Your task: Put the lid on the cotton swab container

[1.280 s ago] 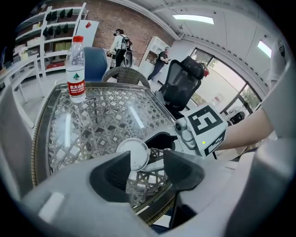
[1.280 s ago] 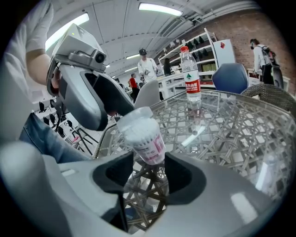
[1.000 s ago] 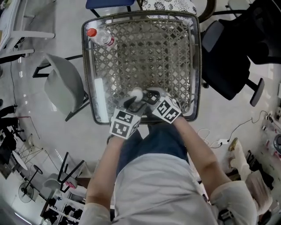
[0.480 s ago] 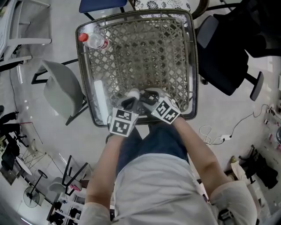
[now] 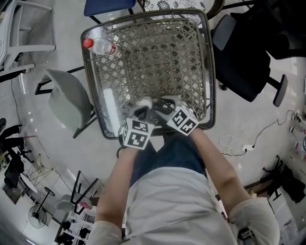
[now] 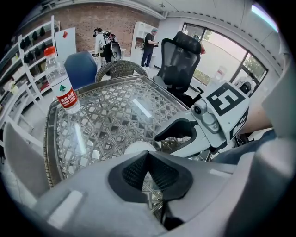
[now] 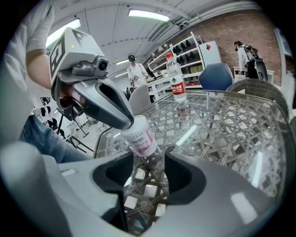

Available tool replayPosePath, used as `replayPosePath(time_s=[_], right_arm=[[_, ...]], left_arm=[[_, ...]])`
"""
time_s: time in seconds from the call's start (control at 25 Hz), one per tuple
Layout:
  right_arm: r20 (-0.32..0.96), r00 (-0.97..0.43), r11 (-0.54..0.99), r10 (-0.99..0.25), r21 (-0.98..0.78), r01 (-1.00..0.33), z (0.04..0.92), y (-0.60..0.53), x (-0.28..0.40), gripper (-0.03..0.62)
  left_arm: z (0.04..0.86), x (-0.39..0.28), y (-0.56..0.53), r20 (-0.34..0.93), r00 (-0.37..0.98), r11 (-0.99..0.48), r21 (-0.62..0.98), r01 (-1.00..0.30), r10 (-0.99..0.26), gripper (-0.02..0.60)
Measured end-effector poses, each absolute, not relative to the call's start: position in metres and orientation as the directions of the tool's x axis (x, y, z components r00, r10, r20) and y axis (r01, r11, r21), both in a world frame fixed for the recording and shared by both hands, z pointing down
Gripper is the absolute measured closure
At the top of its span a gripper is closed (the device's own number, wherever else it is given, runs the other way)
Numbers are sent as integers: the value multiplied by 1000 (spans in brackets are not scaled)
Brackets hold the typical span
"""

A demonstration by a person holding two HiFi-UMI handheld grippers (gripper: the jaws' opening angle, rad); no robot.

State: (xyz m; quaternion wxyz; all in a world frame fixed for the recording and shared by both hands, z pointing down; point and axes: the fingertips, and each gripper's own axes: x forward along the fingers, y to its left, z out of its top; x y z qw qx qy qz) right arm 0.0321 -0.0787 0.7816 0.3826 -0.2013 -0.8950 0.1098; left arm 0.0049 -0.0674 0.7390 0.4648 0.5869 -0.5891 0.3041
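Observation:
The cotton swab container [image 7: 141,136] is a slim tube with a white, pink-labelled upper part and a clear lower part. It leans over the glass-topped wicker table [image 5: 206,72] at the near edge. My right gripper [image 7: 150,169] is shut on its clear lower end. My left gripper [image 6: 148,159] is shut, pads together with nothing between them. Its fingers [image 7: 115,109] rest against the container's white top, which shows as a white disc [image 6: 138,148] just past the tips. In the head view both grippers [image 5: 142,112] [image 5: 160,106] meet at the white top [image 5: 146,102].
A water bottle [image 5: 102,45] with a red cap stands at the table's far left corner. A grey chair [image 5: 69,98] is left of the table, a black office chair [image 5: 244,57] right of it, a blue chair [image 5: 107,5] behind. People stand far off.
Both grippers have stayed at the table's near edge by the container. The head view has shifted slightly, and the left cube has tilted a little.

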Motion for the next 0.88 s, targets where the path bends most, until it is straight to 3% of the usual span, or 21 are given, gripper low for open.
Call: replayPosePath(time_s=[0.6, 0.88], right_arm=[[634, -658, 912, 406, -330, 245, 748, -82, 26, 385], [618, -703, 934, 352, -282, 220, 703, -85, 11, 468]], left_arm=[[716, 6, -61, 869, 160, 108, 236, -966, -469, 572], [684, -25, -44, 834, 124, 142, 235, -961, -538, 574]])
